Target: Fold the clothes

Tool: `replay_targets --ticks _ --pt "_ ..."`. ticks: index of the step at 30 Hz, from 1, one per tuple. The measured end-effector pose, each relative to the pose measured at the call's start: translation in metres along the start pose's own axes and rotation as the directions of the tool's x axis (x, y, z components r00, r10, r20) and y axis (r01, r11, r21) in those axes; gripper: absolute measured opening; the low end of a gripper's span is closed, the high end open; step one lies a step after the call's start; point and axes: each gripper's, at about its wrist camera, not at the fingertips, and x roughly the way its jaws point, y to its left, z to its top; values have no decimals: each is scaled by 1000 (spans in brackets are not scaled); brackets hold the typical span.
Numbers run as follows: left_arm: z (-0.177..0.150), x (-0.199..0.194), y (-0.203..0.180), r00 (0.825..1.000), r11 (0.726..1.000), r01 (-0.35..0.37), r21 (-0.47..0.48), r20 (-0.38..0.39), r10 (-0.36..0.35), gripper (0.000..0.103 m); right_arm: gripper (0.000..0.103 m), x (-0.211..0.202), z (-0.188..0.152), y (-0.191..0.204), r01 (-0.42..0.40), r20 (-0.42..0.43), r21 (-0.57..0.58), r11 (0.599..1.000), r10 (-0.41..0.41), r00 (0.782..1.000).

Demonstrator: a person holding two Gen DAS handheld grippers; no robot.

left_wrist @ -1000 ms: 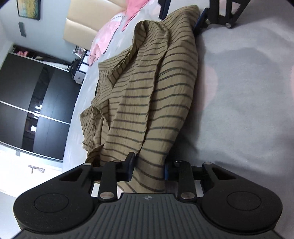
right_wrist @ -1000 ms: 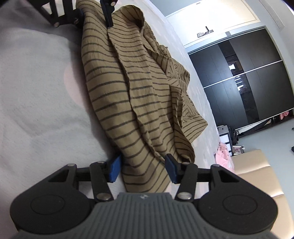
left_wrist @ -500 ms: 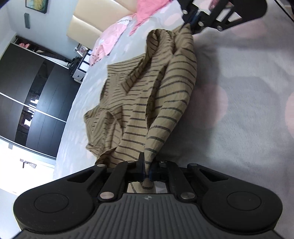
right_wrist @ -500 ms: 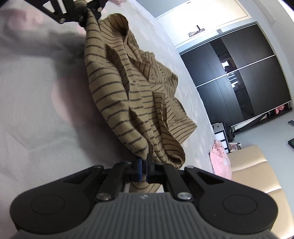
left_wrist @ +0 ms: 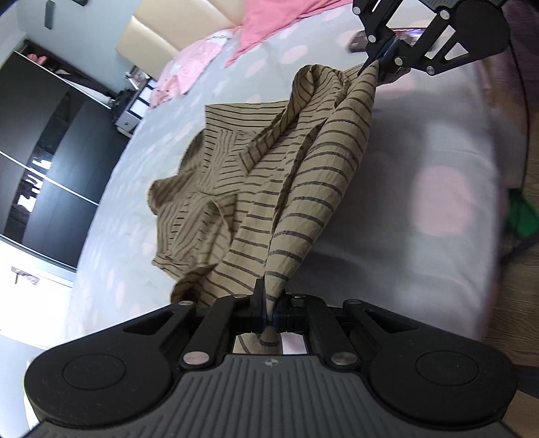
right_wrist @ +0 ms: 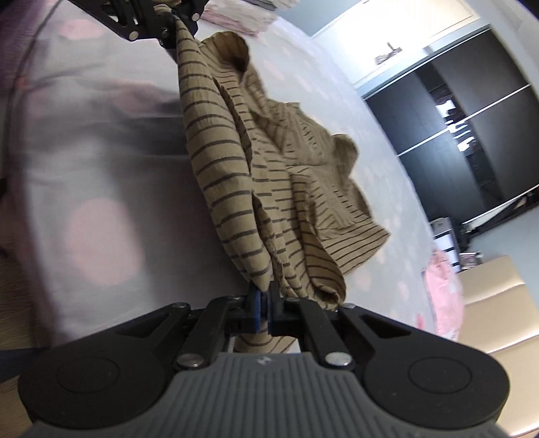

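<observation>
1. Two edges of the olive-tan shirt with thin dark stripes [left_wrist: 303,188] are now pinched, whereas a second ago both pairs of jaws stood apart around the cloth, which lay slack on the bed.
2. The left gripper [left_wrist: 268,311] is seen fully closed on a gathered corner of the cloth, a small tail of fabric being visible behind its blue pads.
3. The right gripper [right_wrist: 264,310] is likewise clamped tight on the opposite end of the same edge; in the left wrist view it is seen at the top [left_wrist: 387,55] with the fabric hanging from it.
4. The held edge has been raised off the pale grey bedcover with faint pink dots [left_wrist: 421,141] since the earlier frames, and it is now stretched as a sagging band between the two grippers.
5. The rest of the shirt is left crumpled on the bedcover, with folds and a flap turned over, beside the lifted band.
6. More of the room is taken in than before: the dark sliding wardrobe doors [right_wrist: 471,134] and a pink cloth [left_wrist: 269,23] further up the bed.
</observation>
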Motion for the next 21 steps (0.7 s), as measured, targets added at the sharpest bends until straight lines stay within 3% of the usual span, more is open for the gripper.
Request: replay_targets --ticks 7,13,19,21 --pt "-10 -12 -25 994 994 103 23 -32 -102 1 4 -25 -12 24 -92 -30 -51 994 91 995" --pt "-9 18 -22 974 978 210 9 -93 -208 3 6 4 -5 21 -194 -91 -76 978 187 978" --pt "-10 -7 -15 956 954 291 -69 -25 -293 14 11 -16 0 12 -275 -24 -18 961 274 961" --pt "-10 -12 -11 949 942 314 -117 16 -314 14 10 -19 2 8 -248 8 12 969 248 969"
